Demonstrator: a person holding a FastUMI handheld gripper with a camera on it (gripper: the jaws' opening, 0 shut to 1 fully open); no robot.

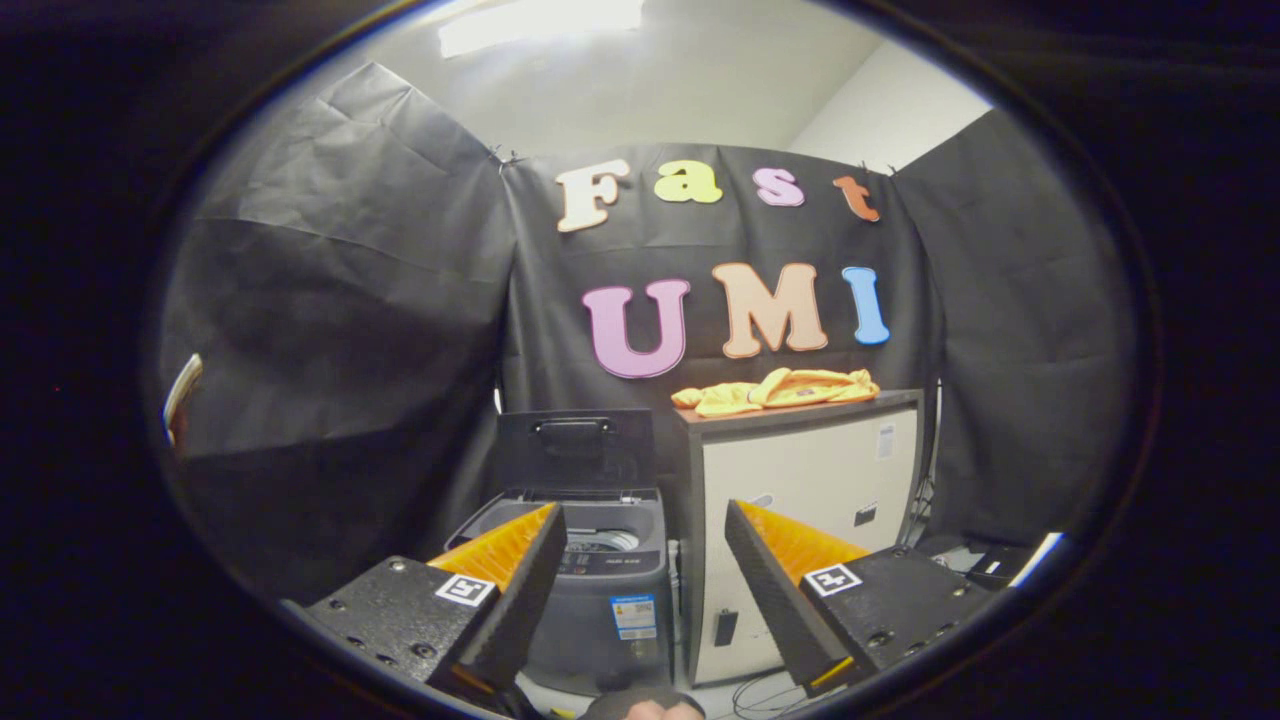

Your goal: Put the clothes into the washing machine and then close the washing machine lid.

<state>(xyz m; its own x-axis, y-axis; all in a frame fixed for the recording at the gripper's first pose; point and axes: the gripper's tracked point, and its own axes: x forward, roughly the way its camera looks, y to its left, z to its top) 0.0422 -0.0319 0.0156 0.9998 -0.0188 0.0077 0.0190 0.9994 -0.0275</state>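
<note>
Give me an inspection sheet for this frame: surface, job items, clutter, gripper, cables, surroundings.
Surface: cabinet top, dark, beside the machine.
Job's things: yellow clothes heaped on the cabinet top; washing machine left of the cabinet, lid raised upright, drum open.
Clutter: nothing seen on the cabinet besides the clothes.
Grippers: hand-held gripper open, fingers apart and holding nothing, well short of both machine and clothes.
Cables: loose cables on the floor by the cabinet base.
Surroundings: black cloth wall behind; white ceiling above.

Clothes (778, 390) orange-yellow; washing machine (590, 590) dark grey, lid (574, 447) black; cabinet (800, 530) cream, dark top
</note>
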